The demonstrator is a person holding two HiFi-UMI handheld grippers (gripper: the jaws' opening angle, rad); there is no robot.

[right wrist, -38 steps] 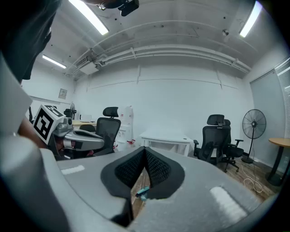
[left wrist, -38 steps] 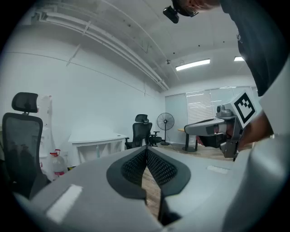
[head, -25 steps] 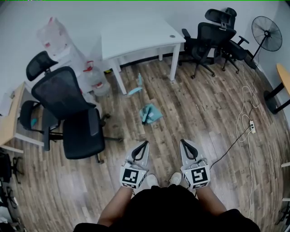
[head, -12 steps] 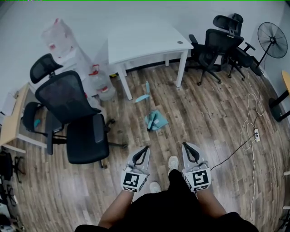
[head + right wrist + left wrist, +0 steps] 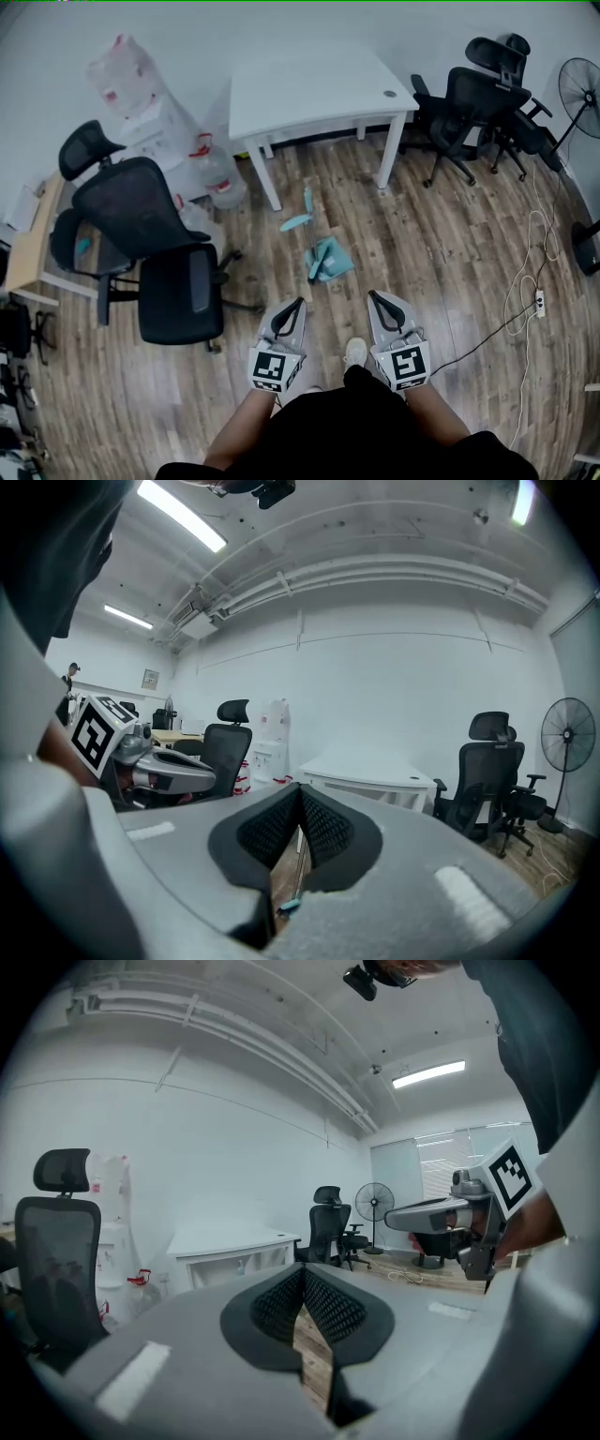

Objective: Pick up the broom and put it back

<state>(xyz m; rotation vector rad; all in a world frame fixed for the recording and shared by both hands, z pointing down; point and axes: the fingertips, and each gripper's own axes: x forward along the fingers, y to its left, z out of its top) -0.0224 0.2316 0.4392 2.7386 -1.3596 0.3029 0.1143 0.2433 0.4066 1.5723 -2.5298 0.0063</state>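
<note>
A teal broom [image 5: 300, 216] lies flat on the wooden floor in front of the white table [image 5: 319, 94], its thin handle pointing toward the table. A teal dustpan [image 5: 328, 260] lies just nearer to me. My left gripper [image 5: 300, 303] and right gripper [image 5: 372, 296] are held side by side at waist height, short of the dustpan and pointing toward it. Both are shut with nothing between their pads [image 5: 319, 1302] [image 5: 317, 829]. Through the slit below the right jaws a bit of teal [image 5: 281, 907] shows on the floor.
A black office chair [image 5: 159, 244] stands close on the left, with water bottles [image 5: 217, 173] and a wooden desk [image 5: 23, 253] beyond. More black chairs [image 5: 478, 103] and a fan [image 5: 581, 89] are at the right. A cable with a power strip [image 5: 539, 300] runs along the floor on the right.
I have walked forward: the broom, dustpan and table sit lower and nearer in the head view. Both grippers stay shut and side by side.
</note>
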